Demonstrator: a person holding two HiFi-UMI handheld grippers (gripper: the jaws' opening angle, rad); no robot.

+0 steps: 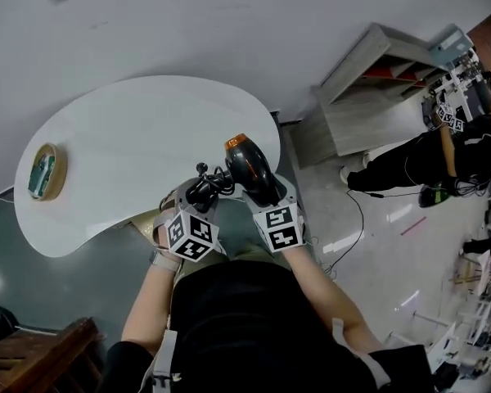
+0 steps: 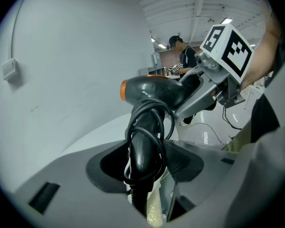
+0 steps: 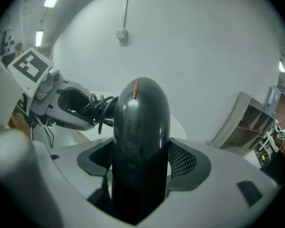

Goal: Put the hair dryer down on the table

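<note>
On the far left of the white kidney-shaped table (image 1: 131, 129) sits a round tan dish (image 1: 46, 171) with something green in it, well away from my work. At the table's near right edge, my left gripper (image 1: 195, 196) has its jaws set wide. They are closed on the handle of the black hair dryer with the orange nozzle end (image 1: 247, 164). The black cord (image 2: 149, 113) is wound round that handle, and the bundle fills the gap from pad to pad. Just to the right, my right gripper (image 1: 266, 193) has its jaws spread wide and clamped on the dryer's glossy barrel, which fills the space between them. Both grippers hold the dryer over the table's near right edge, nozzle pointing to the far side. I cannot tell whether it touches the top. Further right stands a grey shelf unit (image 1: 368, 97), and beyond it a person in dark clothes (image 1: 442, 158).
</note>
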